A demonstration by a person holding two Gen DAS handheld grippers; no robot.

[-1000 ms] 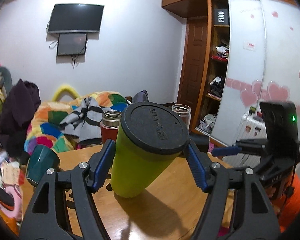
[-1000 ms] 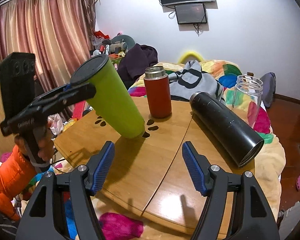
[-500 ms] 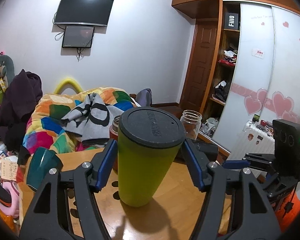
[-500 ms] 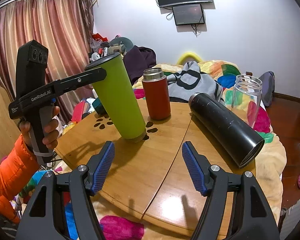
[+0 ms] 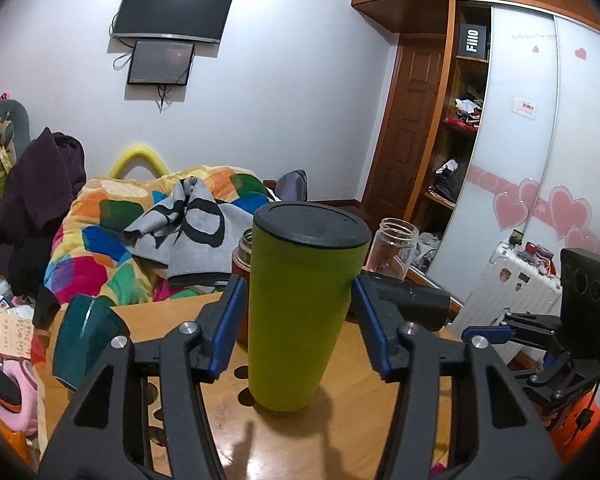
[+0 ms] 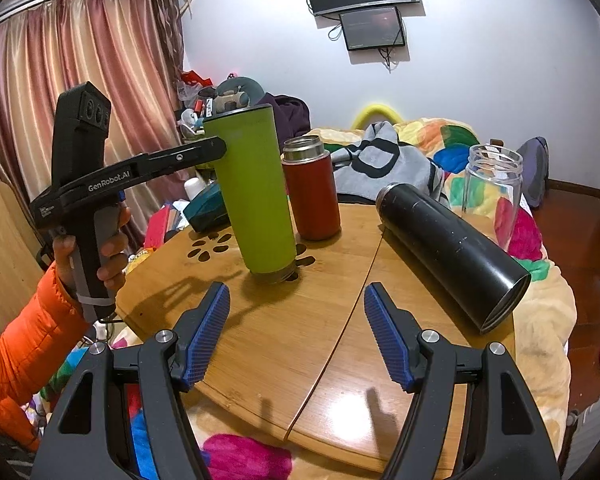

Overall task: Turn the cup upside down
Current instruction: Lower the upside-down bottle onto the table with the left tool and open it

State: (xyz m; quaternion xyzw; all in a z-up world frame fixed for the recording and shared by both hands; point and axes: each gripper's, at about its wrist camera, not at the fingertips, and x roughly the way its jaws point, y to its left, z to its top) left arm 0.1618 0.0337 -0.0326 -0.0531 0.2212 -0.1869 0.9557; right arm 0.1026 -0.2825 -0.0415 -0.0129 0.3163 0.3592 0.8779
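- Since one second earlier, the green cup [image 6: 256, 196] had swung from a steep tilt to nearly upright, and its narrower end had come down onto the wooden table [image 6: 300, 332].
- Seen from the left wrist camera, the cup [image 5: 300, 312] stood between the blue pads of the left gripper [image 5: 298, 320], with its black cap facing up.
- A slim gap showed between each pad and the cup's sides, so the left gripper's jaws looked loosened rather than clamped; I could not tell for certain whether either pad touched the cup.
- From the right wrist camera, the left gripper [image 6: 216, 150] reached the cup near its top, held by a hand [image 6: 108, 256] in an orange sleeve.
- The right gripper [image 6: 298, 336] was spread wide and held nothing, hovering over the near part of the table, apart from the cup.
- A red flask [image 6: 310, 188] with a steel rim stood upright just behind the cup.
- A black flask [image 6: 452, 252] lay on its side to the right, its open end toward the table's edge.
- A clear glass jar [image 6: 492, 188] stood beyond the black flask.
- A dark teal cup [image 5: 84, 340] lay tilted at the table's left edge in the left wrist view.
- A bed with a colourful quilt [image 5: 120, 236] sat behind the table.
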